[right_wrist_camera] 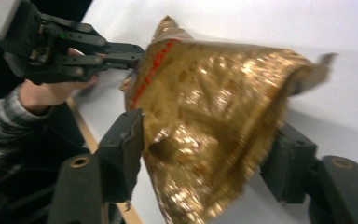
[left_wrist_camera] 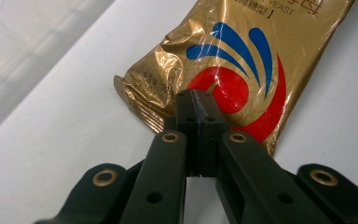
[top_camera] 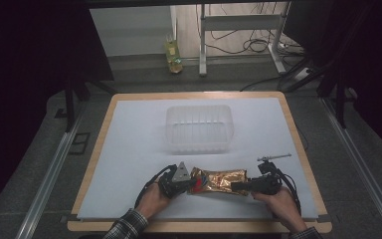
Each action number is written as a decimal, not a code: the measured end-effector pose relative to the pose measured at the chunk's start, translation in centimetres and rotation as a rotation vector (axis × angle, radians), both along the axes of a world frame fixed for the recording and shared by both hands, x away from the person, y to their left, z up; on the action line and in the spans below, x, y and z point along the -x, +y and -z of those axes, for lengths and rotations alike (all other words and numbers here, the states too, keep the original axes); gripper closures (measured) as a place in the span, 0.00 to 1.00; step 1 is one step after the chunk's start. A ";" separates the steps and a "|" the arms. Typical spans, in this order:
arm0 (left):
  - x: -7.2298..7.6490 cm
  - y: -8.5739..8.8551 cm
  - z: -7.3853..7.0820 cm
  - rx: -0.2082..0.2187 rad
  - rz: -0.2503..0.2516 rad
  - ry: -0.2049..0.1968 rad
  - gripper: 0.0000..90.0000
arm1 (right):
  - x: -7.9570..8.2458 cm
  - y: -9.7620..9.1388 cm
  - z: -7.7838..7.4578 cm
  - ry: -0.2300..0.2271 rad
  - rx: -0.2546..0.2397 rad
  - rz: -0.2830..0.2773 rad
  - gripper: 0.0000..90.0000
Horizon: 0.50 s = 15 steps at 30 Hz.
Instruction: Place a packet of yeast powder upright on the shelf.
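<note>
Pinching gold pouch (top_camera: 218, 180) end edges: left claw (left_wrist_camera: 196, 100) clamped, right claw (right_wrist_camera: 205, 140) straddling

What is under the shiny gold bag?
The gold bag lies on the white table cover, with a hand-held gripper at each end. Whether anything small hides beneath it cannot be seen, because the bag covers that spot.
</note>
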<state>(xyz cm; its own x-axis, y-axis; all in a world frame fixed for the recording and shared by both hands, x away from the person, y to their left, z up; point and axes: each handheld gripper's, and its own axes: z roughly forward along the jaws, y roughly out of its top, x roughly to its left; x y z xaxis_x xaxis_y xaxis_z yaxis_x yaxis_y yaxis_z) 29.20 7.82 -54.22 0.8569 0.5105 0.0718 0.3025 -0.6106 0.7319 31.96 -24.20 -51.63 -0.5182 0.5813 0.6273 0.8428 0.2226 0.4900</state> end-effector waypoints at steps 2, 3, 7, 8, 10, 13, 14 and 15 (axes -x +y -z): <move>0.0 0.0 0.0 0.005 -0.002 0.008 1.00 | -0.2 0.3 -0.2 0.000 0.004 0.002 0.47; -0.1 0.0 0.0 0.009 -0.002 0.007 1.00 | -0.3 0.4 -0.3 -0.008 0.005 0.001 0.49; -0.1 0.1 0.1 0.029 -0.007 0.021 1.00 | -0.8 0.6 -0.8 -0.012 -0.024 0.013 0.58; -0.1 0.1 0.1 0.029 -0.006 0.021 1.00 | -0.9 0.7 -0.8 -0.011 -0.029 0.013 0.59; -0.1 0.1 0.1 0.030 -0.006 0.021 1.00 | -1.2 1.0 -0.8 -0.003 -0.039 0.009 0.61; -0.2 0.2 0.1 0.037 -0.004 0.024 1.00 | -1.3 1.3 -0.9 0.003 -0.040 0.007 0.68; -0.2 0.2 0.1 0.033 0.000 0.023 1.00 | -1.3 1.3 -1.0 0.006 -0.046 0.014 0.71; -0.2 0.3 0.1 0.030 0.005 0.024 1.00 | -1.3 1.3 -1.1 0.013 -0.054 0.020 0.75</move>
